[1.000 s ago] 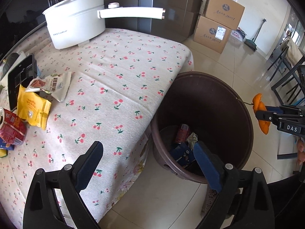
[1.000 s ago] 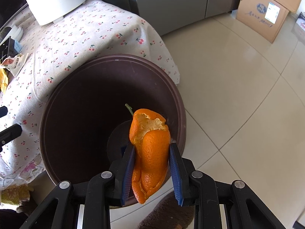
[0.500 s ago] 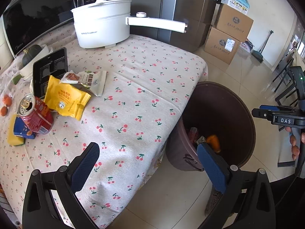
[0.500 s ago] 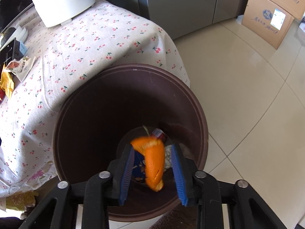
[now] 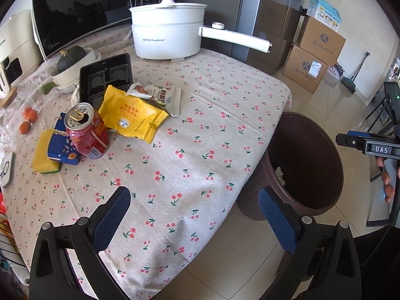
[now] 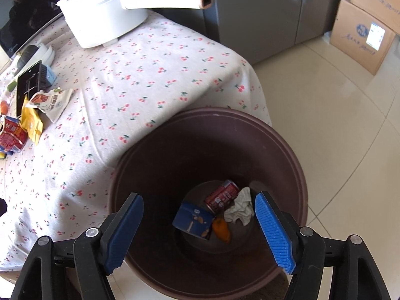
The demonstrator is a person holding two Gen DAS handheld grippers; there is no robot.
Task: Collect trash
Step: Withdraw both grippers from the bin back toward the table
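Orange peel now in bin, right tongs opening, empty; left tongs spread, empty.

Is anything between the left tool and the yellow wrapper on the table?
Nothing visible. Only bare tablecloth lies between the open left tool and the yellow wrapper. The red can stands left of the wrapper, off the straight path.
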